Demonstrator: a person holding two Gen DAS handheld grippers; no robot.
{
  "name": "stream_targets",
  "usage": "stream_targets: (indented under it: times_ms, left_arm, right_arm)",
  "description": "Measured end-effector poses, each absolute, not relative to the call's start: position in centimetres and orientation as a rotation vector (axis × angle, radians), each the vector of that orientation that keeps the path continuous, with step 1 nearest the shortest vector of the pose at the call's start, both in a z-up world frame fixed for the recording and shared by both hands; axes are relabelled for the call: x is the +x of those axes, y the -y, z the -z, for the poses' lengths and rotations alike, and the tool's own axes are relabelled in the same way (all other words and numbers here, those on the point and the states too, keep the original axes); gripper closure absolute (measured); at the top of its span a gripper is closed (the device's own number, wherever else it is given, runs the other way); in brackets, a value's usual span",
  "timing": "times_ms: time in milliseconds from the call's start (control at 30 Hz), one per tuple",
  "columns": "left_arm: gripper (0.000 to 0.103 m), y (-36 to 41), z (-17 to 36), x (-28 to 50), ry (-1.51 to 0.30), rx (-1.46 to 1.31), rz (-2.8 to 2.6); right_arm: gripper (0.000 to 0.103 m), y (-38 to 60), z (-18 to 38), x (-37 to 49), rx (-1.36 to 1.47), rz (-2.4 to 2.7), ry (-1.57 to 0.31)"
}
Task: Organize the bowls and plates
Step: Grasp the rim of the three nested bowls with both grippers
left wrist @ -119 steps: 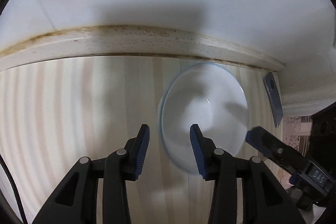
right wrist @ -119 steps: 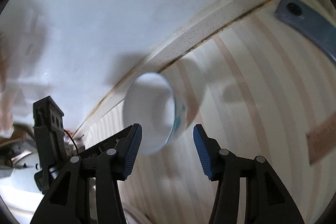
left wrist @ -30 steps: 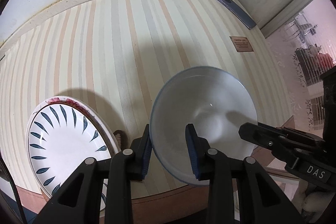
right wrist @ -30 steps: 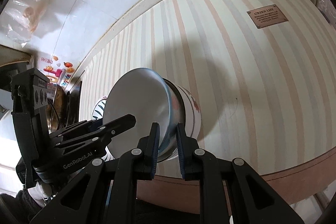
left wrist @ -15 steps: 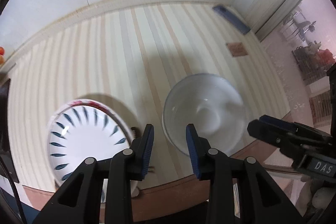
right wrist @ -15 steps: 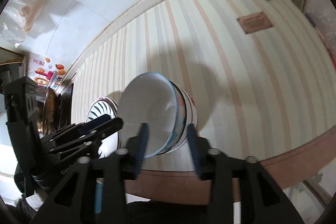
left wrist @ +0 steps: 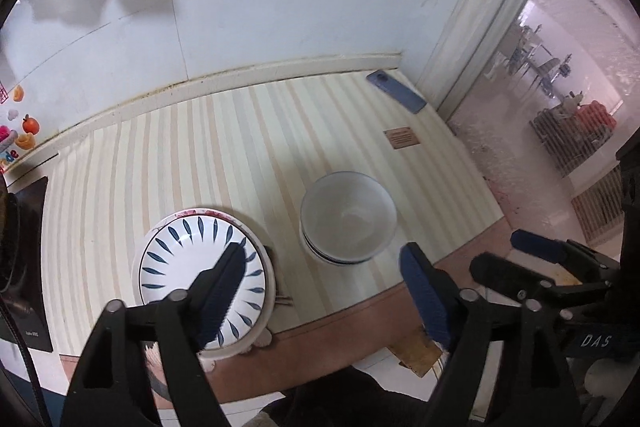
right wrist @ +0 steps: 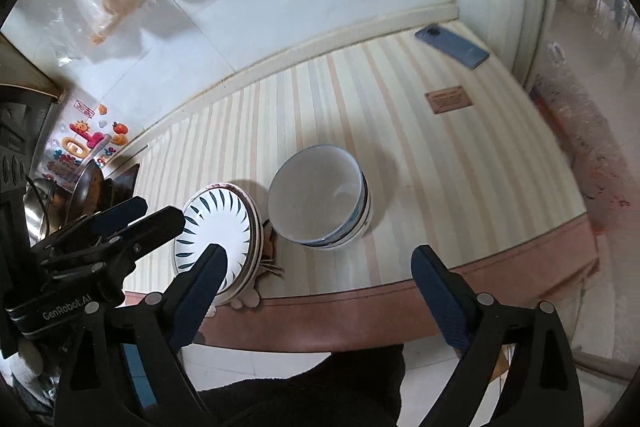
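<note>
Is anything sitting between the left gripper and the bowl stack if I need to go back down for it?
Nothing visible does. The left gripper, jaws opening and empty, hangs above the bowl stack, with bare striped counter around it. The plate stack stands apart, to the bowls' left. The phone lies by the wall.

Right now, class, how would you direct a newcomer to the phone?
Start at the striped counter and follow it to the far right corner by the door frame. The phone lies flat there near the wall, a slim blue slab, unlike the brown plaque nearby.
</note>
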State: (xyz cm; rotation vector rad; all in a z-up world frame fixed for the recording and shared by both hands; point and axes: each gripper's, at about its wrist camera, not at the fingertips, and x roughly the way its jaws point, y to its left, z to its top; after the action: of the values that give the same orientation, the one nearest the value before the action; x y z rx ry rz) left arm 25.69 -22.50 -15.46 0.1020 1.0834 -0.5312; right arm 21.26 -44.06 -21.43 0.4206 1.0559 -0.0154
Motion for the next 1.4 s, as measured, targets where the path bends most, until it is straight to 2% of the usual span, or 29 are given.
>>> stream_targets:
  times_ms: [133, 267, 567, 867, 1400]
  left_arm:
    - [0.014, 22.0, 13.9, 24.2, -1.048, 0.095, 0.543]
    - [0.004, 21.7, 12.7, 23.3, -1.029, 0.082, 0.547]
    - [0.004, 22.1, 13.5, 23.9, -1.030, 0.081, 0.532]
    - [0.004, 23.8, 18.5, 28.7, -1.080, 0.041, 0.562]
    - [0.005, 27.9, 31.1, 38.2, -1.407, 0.122, 0.573]
  right_arm:
    - [0.005, 43.7, 18.9, 19.3, 0.368, 0.068, -1.010]
    - [0.004, 43.5, 16.9, 17.5, 0.346, 0.099, -0.977]
    - [0.004, 44.7, 16.4, 16.7, 0.360, 0.099, -0.973]
    - [0.004, 47.3, 22.5, 20.5, 0.503, 0.017, -1.063]
    - [0.004, 49.6, 37.1, 31.0, 0.732, -0.163, -1.282]
